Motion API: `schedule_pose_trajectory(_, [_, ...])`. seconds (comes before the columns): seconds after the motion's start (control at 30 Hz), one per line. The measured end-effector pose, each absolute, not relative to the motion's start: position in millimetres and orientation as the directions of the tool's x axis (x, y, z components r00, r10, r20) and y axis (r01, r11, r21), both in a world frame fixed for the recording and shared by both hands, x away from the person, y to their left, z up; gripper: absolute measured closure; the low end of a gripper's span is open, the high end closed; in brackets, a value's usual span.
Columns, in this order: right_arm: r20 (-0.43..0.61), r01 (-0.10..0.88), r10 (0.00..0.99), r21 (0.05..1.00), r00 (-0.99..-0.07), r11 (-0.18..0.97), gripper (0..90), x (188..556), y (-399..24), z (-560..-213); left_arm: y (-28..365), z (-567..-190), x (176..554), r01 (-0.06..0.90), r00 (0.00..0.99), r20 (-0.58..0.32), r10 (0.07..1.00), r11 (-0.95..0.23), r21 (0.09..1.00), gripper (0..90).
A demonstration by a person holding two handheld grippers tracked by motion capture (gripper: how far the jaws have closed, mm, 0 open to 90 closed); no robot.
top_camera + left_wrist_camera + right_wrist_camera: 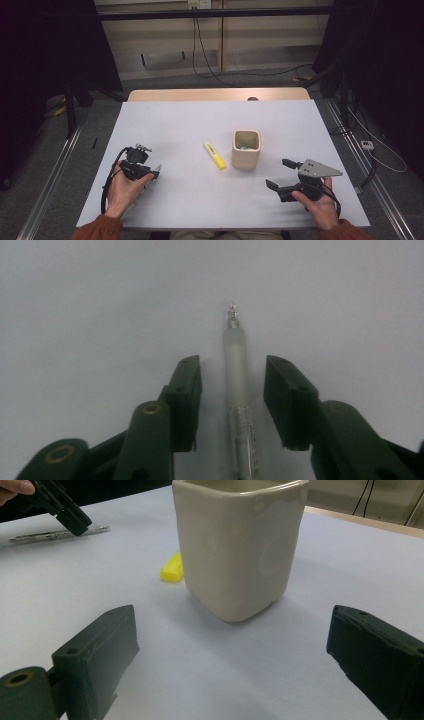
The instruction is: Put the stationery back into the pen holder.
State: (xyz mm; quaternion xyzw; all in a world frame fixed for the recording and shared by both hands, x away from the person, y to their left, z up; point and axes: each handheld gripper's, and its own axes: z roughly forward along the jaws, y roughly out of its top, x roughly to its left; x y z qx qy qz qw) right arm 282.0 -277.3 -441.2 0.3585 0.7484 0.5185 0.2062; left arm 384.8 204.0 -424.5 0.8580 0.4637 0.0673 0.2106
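A clear plastic pen (235, 365) with a metal tip lies flat on the white table, and my left gripper (232, 362) straddles it, a narrow gap showing on each side of the barrel, so the pads do not press on it. From above, the left gripper (150, 175) sits at the table's front left over the pen (158, 169). My right gripper (278, 173) stands wide open at the front right, pointing at a cream square cup (246, 150). The right gripper view puts the cup (240, 545) just beyond the open jaws of the right gripper (232, 620), with nothing between them.
A yellow highlighter (215, 155) lies left of the cup, its end (171, 569) peeking out beside it. Something green sits inside the cup. The white table (200, 120) has a wooden strip along its far edge; cables and dark stands surround it.
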Motion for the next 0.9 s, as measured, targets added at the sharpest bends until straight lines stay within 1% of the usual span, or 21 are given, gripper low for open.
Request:
schedule_pose_trajectory(0.07, [0.063, 0.322, 0.750, 0.924, -0.658, 0.206, 6.0, 282.1, -277.3, -441.2, 201.7, -424.8, 384.7, 0.766, 0.556, -0.063, 0.829, -0.481, 0.427, 61.7])
schedule_pose_trajectory(0.13, [0.061, 0.322, 0.751, 0.924, -0.658, 0.207, 6.0, 282.1, -277.2, -441.2, 202.0, -425.1, 386.2, 0.767, 0.557, -0.066, 0.828, -0.483, 0.421, 62.3])
schedule_pose_trajectory(0.2, [0.059, 0.320, 0.750, 0.924, -0.658, 0.209, 6.0, 282.0, -277.1, -441.1, 201.1, -425.2, 386.3, 0.764, 0.563, -0.050, 0.825, -0.496, 0.414, 66.4])
schedule_pose_trajectory(0.33, [0.059, 0.321, 0.751, 0.924, -0.658, 0.209, 6.0, 281.7, -277.1, -441.0, 198.3, -424.6, 387.3, 0.760, 0.575, -0.037, 0.817, -0.517, 0.393, 67.4])
schedule_pose_trajectory(0.4, [0.057, 0.319, 0.751, 0.924, -0.658, 0.210, 6.0, 281.3, -277.3, -440.8, 199.1, -425.3, 386.9, 0.759, 0.574, -0.037, 0.818, -0.514, 0.400, 68.0])
schedule_pose_trajectory(0.47, [0.057, 0.317, 0.752, 0.926, -0.657, 0.207, 6.0, 281.1, -277.8, -440.8, 199.3, -425.3, 385.4, 0.766, 0.568, -0.048, 0.822, -0.506, 0.397, 69.4])
schedule_pose_trajectory(0.6, [0.057, 0.318, 0.753, 0.925, -0.656, 0.207, 6.0, 281.3, -277.9, -441.0, 199.2, -424.8, 387.1, 0.759, 0.582, -0.043, 0.812, -0.523, 0.387, 74.2])
schedule_pose_trajectory(0.7, [0.055, 0.319, 0.752, 0.924, -0.657, 0.211, 6.0, 281.0, -277.2, -440.8, 200.3, -425.5, 386.4, 0.774, 0.567, -0.076, 0.820, -0.498, 0.392, 79.4])
schedule_pose_trajectory(0.9, [0.055, 0.318, 0.753, 0.925, -0.656, 0.209, 6.0, 281.2, -277.5, -440.8, 202.8, -425.1, 387.0, 0.772, 0.570, -0.091, 0.817, -0.494, 0.400, 80.5])
